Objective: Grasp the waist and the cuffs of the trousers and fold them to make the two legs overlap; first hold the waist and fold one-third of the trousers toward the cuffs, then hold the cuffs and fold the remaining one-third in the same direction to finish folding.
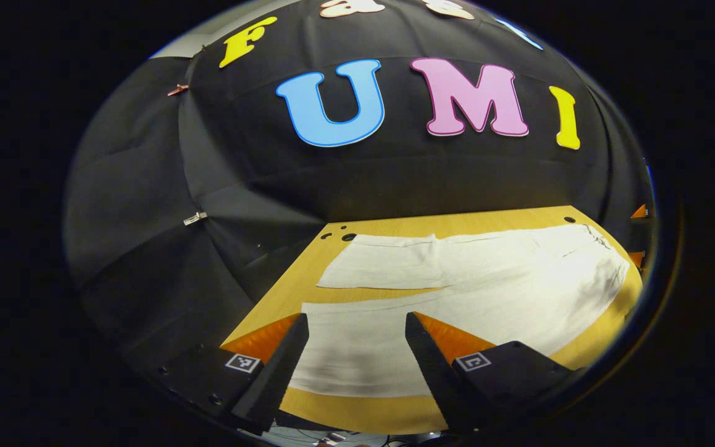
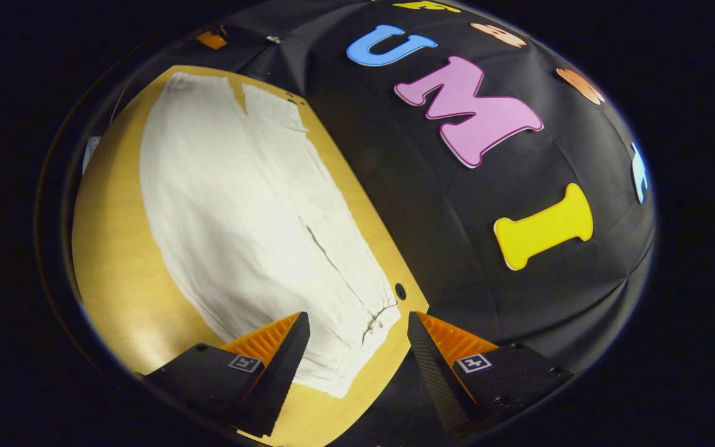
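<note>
**Over the table: trousers flat, both grippers wide and empty**

On the table (image 1: 283,298) the trousers (image 1: 488,279) lie spread flat, legs apart with a strip of wood showing between them toward the cuffs. The left gripper (image 1: 356,335) hangs above the near leg close to its cuff, fingers wide apart with nothing between them. The right gripper (image 2: 357,338) hangs over the waist end (image 2: 357,323), near the table's far corner, likewise spread wide and holding nothing. No fold looks begun; my judgement is that the first step, bringing one leg over the other, is still ahead.

Risks from here:
- A pinch may catch only the top layer of cloth, so the leg peels open instead of travelling whole.
- The waist lies close to the table edge; a low approach could push it off or bunch it.
- If the two ends are lifted unevenly, the legs will overlap askew and the later thirds will not line up.

The trousers are pale, off-white woven cloth, soft and limp, lightly creased, with a gathered waist and a dark seam line running down from it. The table is smooth, light wood with small dark holes near its corners.
</note>
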Demonstrator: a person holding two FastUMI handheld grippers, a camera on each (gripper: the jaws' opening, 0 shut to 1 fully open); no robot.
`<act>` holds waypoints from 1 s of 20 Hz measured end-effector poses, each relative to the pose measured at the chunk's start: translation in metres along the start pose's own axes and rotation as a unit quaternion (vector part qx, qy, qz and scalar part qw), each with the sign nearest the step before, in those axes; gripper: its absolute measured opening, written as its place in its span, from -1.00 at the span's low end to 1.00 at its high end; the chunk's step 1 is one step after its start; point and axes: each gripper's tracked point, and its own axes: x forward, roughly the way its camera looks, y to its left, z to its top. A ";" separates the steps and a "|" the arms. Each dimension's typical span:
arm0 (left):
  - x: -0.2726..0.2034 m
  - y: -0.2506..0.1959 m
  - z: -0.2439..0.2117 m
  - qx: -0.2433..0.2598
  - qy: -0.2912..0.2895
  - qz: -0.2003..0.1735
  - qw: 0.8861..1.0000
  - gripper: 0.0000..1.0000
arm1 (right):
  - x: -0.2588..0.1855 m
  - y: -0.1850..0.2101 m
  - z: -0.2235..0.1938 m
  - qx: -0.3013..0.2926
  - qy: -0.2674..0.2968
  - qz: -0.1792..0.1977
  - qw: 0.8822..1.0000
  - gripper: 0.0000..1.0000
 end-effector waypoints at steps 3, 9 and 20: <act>0.005 0.002 -0.020 0.026 0.024 0.001 0.999 0.96 | 0.008 0.011 -0.041 -0.038 0.025 0.033 0.998 0.94; 0.008 0.000 -0.061 0.021 0.089 0.019 0.996 0.96 | 0.022 0.043 -0.106 -0.105 0.065 0.099 0.987 0.95; 0.004 0.004 -0.066 -0.002 0.100 0.044 0.994 0.96 | 0.084 0.027 -0.092 -0.210 0.057 0.027 0.976 0.84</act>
